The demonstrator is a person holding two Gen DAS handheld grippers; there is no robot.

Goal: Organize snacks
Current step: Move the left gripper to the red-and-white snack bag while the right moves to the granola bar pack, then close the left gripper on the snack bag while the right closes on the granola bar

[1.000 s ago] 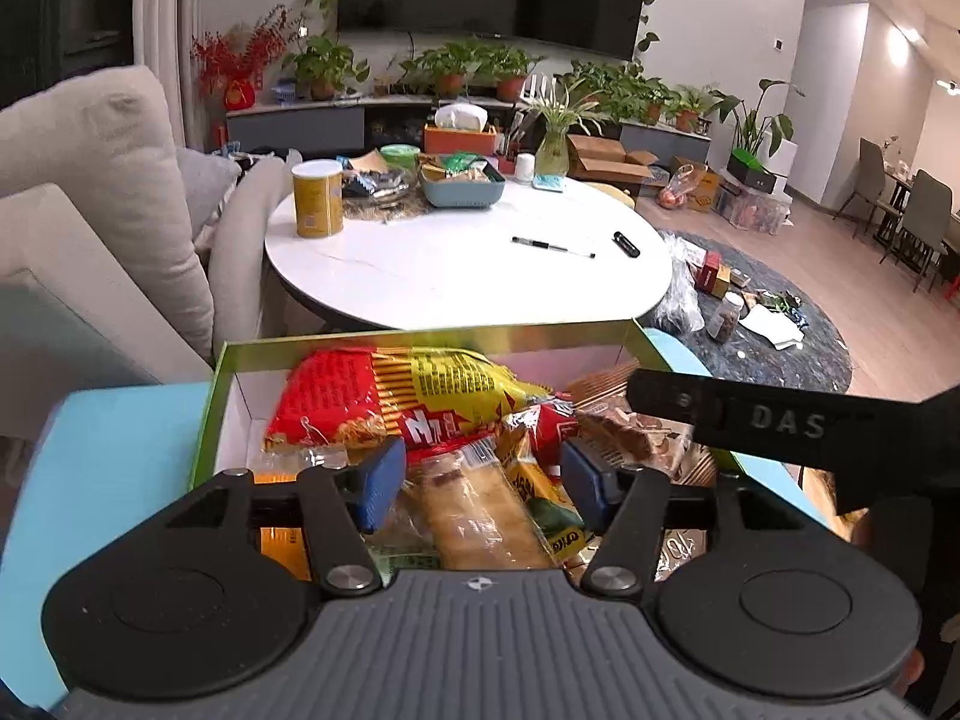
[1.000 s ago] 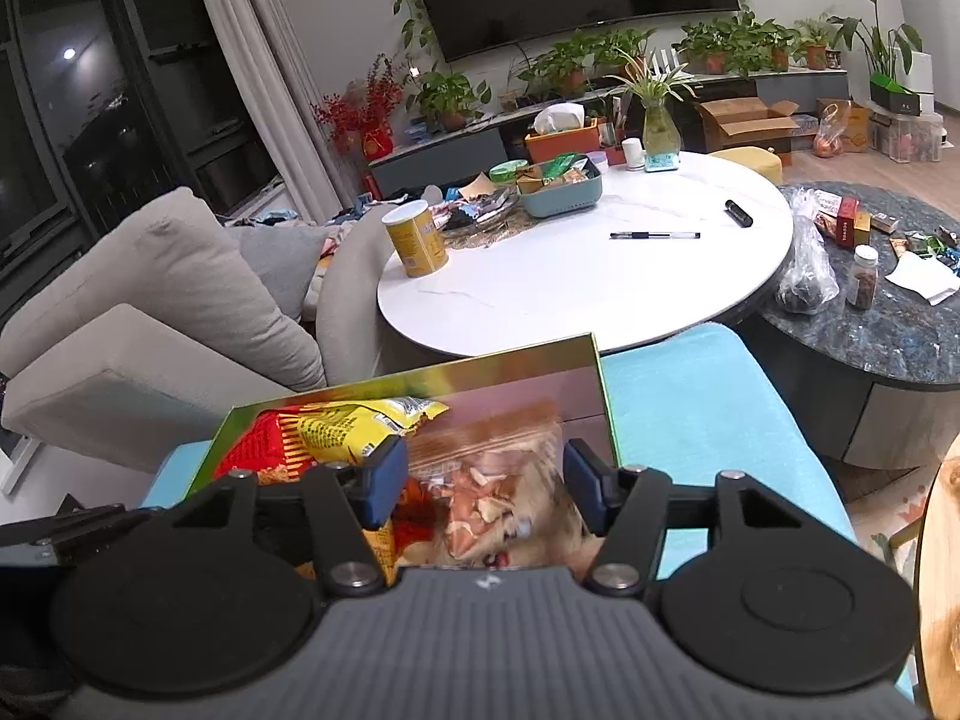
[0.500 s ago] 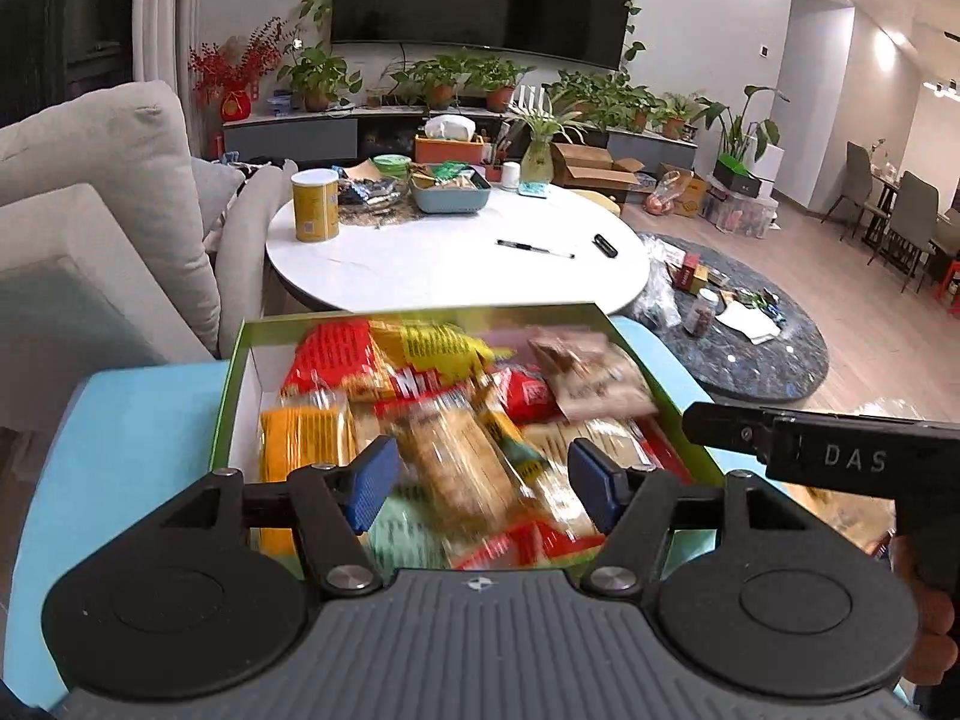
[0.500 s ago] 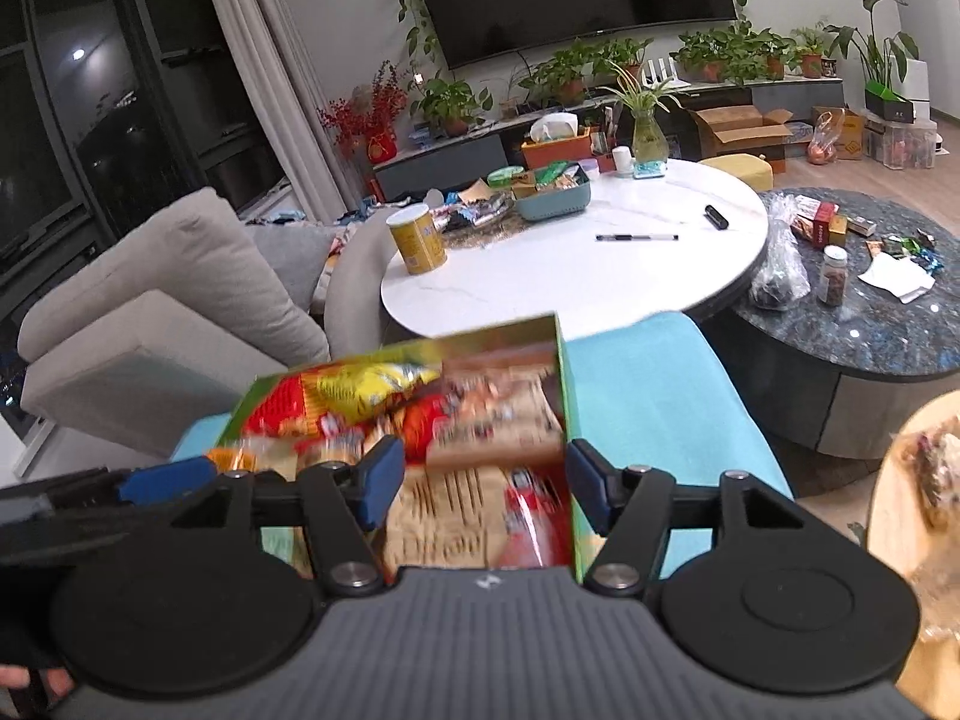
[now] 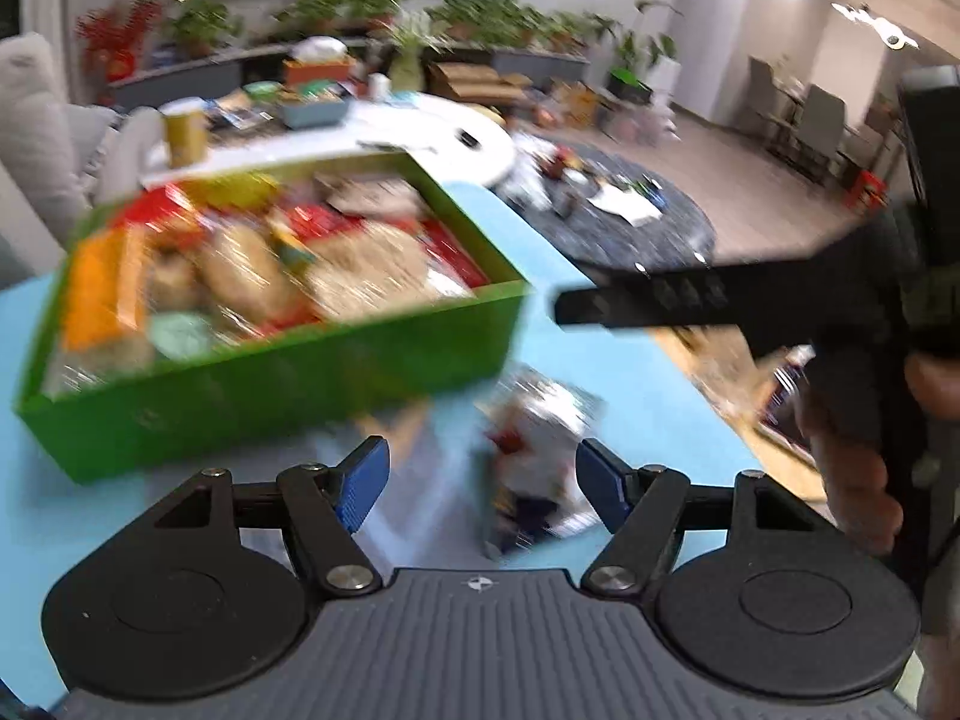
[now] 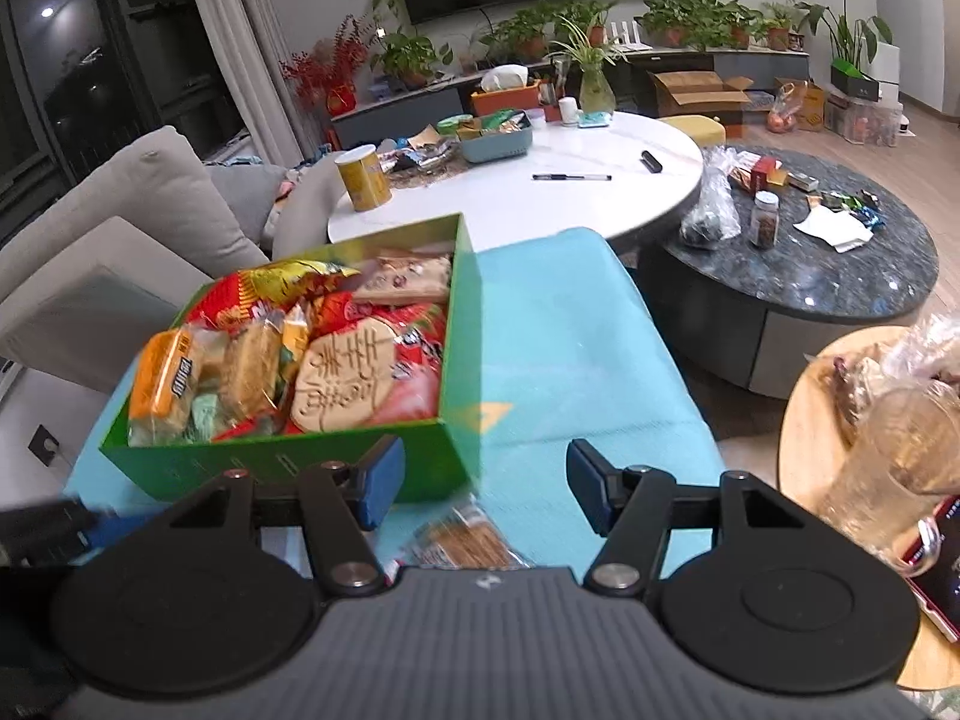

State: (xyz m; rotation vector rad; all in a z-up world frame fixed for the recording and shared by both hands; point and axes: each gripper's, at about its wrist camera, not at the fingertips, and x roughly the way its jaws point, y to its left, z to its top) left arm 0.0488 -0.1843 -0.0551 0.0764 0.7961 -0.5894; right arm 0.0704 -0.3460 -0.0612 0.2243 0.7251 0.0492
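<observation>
A green box (image 6: 282, 462) full of wrapped snacks (image 6: 336, 384) stands on a light blue surface (image 6: 558, 348). In the blurred left wrist view the box (image 5: 288, 372) is up left. A white and red snack packet (image 5: 534, 450) lies on the blue surface in front of it. My left gripper (image 5: 480, 489) hovers over that packet with its jaws opening, and the pads do not press on it. My right gripper (image 6: 485, 489) is open over the blue surface beside the box's near corner, above a packet of brown crackers (image 6: 462, 540). A hand (image 5: 852, 468) holds the right gripper (image 5: 654, 300).
Beyond the box stands a white round table (image 6: 540, 210) with a yellow can (image 6: 363, 177), a pen and a blue tray. A dark marble table (image 6: 840, 276) is to the right. A wooden side table (image 6: 804, 420) with plastic bags and a phone stands near right, a grey sofa (image 6: 120, 222) to the left.
Both grippers have drawn back from above the box's contents to the blue surface in front of it. The left one swung right and its jaws widened. Loose packets now show below.
</observation>
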